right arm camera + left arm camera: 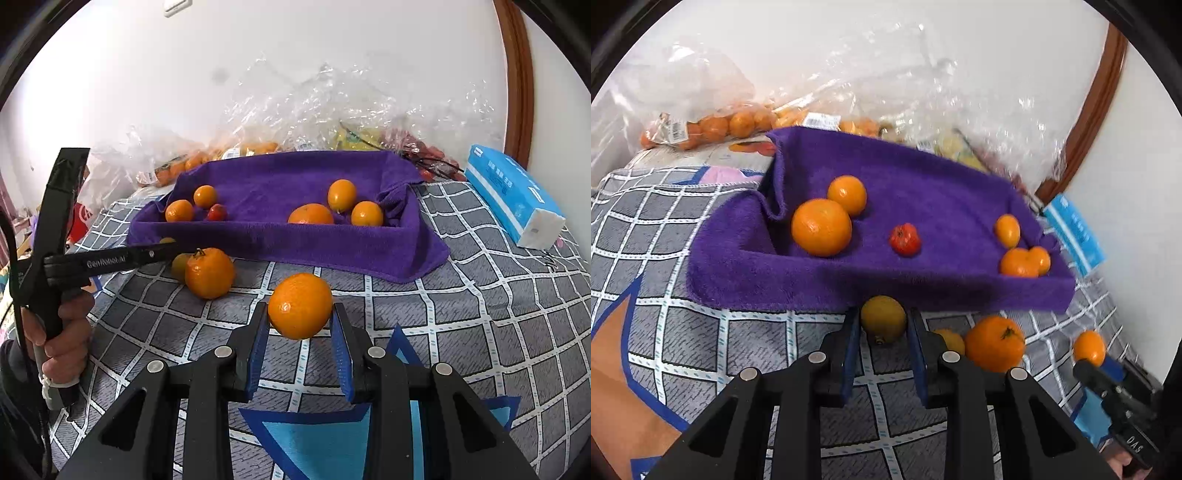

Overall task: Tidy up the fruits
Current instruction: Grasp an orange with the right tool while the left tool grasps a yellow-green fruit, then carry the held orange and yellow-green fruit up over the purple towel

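Both grippers point forward and downward over the checked bedcover. The left gripper clamps a yellowish fruit, stem end down, beside the purple towel-lined tray. The right gripper clamps a round orange in front of it, with no evident long axis.

Both my views are bright and evenly lit, with soft shadows under the fruit. Glare sparkles on the crumpled plastic bags. Fisheye bending curves the door frame, and black corners ring each picture. My left view is slightly motion-blurred.
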`<state>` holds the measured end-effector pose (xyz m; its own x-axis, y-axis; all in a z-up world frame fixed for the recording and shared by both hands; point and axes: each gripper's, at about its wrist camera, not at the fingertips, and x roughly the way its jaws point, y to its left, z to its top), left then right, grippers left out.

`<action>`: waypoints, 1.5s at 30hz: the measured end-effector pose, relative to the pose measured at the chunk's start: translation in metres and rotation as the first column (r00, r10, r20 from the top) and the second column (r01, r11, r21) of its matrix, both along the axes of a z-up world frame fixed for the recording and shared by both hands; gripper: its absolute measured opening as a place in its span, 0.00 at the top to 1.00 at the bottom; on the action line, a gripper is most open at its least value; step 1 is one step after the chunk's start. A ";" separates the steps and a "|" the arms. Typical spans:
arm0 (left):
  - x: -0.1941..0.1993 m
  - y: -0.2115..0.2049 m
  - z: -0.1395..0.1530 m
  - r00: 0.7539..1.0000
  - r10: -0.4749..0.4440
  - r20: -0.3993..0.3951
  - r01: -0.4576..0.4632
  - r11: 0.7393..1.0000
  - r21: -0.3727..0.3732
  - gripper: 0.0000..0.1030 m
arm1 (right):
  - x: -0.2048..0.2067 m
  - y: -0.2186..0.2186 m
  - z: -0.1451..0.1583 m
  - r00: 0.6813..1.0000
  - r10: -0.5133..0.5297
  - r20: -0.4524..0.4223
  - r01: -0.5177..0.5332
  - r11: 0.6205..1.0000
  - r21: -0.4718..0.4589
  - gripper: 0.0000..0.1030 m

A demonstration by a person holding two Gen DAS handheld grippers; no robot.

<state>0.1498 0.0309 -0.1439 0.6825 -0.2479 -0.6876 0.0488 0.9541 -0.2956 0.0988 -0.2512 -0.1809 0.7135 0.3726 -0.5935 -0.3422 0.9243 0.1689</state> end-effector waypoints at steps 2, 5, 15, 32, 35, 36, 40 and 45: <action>-0.002 -0.002 0.002 1.000 0.001 0.016 -0.001 1.000 0.002 0.77 | -0.001 0.000 0.000 1.000 0.009 0.003 -0.009 1.000 0.009 0.68; -0.006 -0.006 0.006 0.999 0.000 0.046 -0.001 1.000 0.015 0.77 | -0.001 -0.001 0.001 1.000 0.015 0.005 -0.015 1.000 0.021 0.68; -0.012 -0.012 0.014 0.997 -0.046 0.064 0.047 0.999 -0.017 0.77 | -0.005 -0.007 0.004 1.000 -0.002 0.024 0.000 0.998 0.062 0.68; -0.019 -0.002 0.027 0.994 -0.024 0.102 0.032 0.996 -0.083 0.77 | -0.013 -0.002 0.015 0.996 -0.063 0.064 0.060 0.997 0.039 0.68; -0.020 0.000 0.029 0.994 -0.017 0.108 0.027 0.995 -0.091 0.77 | -0.017 0.002 0.023 0.997 -0.040 0.070 0.036 0.998 0.060 0.68; -0.021 0.000 0.029 0.994 -0.016 0.108 0.027 0.995 -0.097 0.77 | -0.018 0.003 0.026 0.996 -0.034 0.077 0.029 0.997 0.066 0.68; -0.021 0.004 0.031 0.994 -0.011 0.111 0.024 0.993 -0.116 0.77 | -0.017 0.007 0.040 0.996 -0.005 0.093 -0.005 0.995 0.104 0.68; -0.022 0.008 0.033 0.993 0.012 0.116 0.003 0.992 -0.126 0.77 | -0.007 0.009 0.057 0.994 0.002 0.112 -0.016 0.992 0.124 0.68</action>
